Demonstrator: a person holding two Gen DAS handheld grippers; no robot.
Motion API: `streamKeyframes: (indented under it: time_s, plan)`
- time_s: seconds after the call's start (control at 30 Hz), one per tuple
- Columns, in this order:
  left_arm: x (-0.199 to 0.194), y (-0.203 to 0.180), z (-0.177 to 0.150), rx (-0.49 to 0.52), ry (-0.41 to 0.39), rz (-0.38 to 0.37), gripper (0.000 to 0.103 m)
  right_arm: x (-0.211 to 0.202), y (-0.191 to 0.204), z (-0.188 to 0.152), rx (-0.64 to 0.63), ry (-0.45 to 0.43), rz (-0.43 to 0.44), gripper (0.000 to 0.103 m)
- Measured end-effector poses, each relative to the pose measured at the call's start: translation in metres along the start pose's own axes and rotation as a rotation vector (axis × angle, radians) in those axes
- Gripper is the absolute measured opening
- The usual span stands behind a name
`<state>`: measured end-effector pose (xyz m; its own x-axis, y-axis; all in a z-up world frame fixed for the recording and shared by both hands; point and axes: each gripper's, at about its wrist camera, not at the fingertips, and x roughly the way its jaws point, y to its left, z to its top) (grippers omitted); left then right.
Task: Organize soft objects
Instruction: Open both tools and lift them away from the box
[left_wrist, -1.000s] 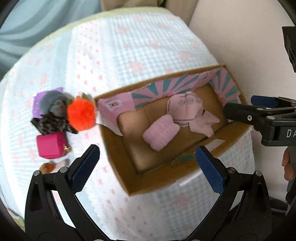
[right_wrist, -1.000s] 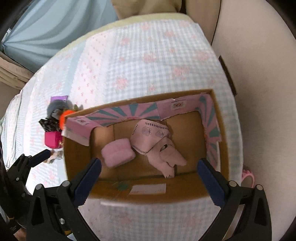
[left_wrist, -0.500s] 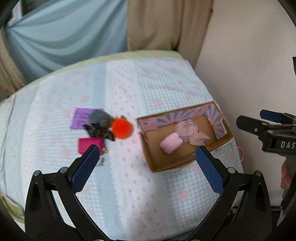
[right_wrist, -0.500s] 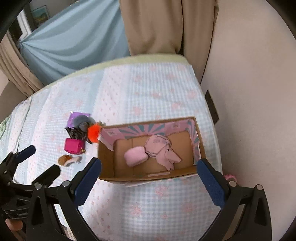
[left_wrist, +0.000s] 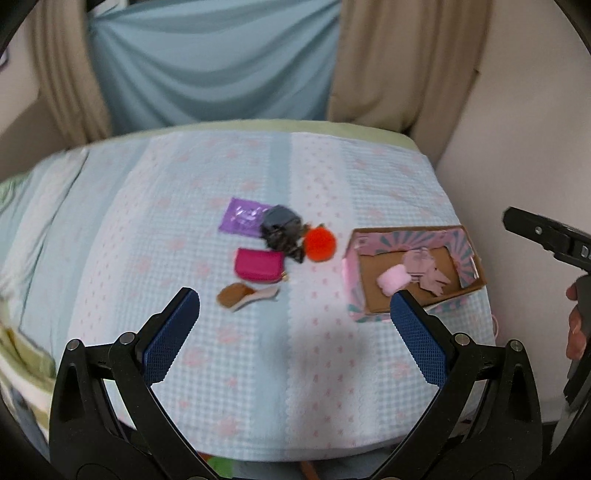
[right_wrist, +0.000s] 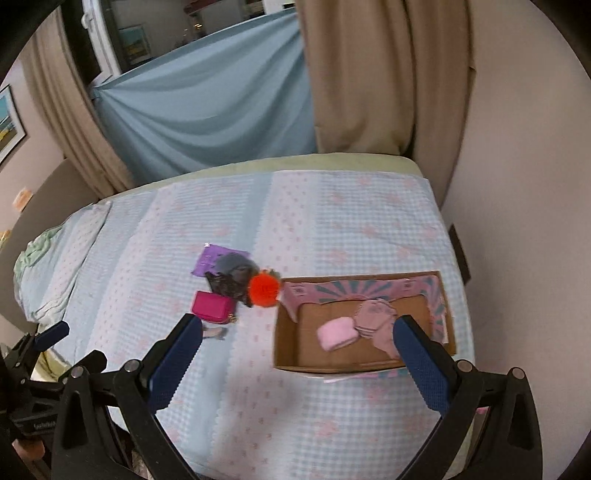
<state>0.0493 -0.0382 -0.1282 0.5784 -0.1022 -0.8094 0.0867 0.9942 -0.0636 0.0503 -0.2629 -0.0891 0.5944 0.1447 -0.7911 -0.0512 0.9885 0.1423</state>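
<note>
A cardboard box (left_wrist: 476, 282) with pink flaps sits at the bed's right side, also in the right wrist view (right_wrist: 286, 356). It holds a pink fluffy roll (left_wrist: 393, 279) (right_wrist: 337, 333) and a pink folded garment (left_wrist: 424, 266) (right_wrist: 375, 319). Left of the box lie an orange pom-pom (left_wrist: 320, 239) (right_wrist: 263, 288), a dark bundle (left_wrist: 280, 229), a magenta pouch (left_wrist: 259, 264) (right_wrist: 213, 307), a purple packet (left_wrist: 242, 214) and a brown-and-white piece (left_wrist: 242, 294). My left gripper (left_wrist: 291, 336) and right gripper (right_wrist: 297, 356) are open, empty, and high above the bed's near edge.
The bed (left_wrist: 332, 177) has a pale blue checked cover. A blue sheet and beige curtains (right_wrist: 388, 74) hang behind it. A wall (right_wrist: 517, 184) runs along the right side. Crumpled bedding (right_wrist: 40, 266) lies at the left.
Both grippers have pulled back and up from the box. The whole bed and curtains now show; the objects look smaller. Nothing on the bed has moved.
</note>
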Motion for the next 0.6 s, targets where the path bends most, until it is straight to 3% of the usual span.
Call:
streamKeyframes:
  time_s: [0.33, 0.6]
  plan:
    - [0.025, 0.095, 0.000, -0.178, 0.091, -0.002, 0.103, 0.026, 0.065, 0.004, -0.019, 0.026, 0.044, 0.103]
    - [0.066, 0.149, 0.019, -0.204, 0.147, -0.029, 0.103, 0.081, 0.119, 0.016, 0.011, 0.088, 0.052, 0.103]
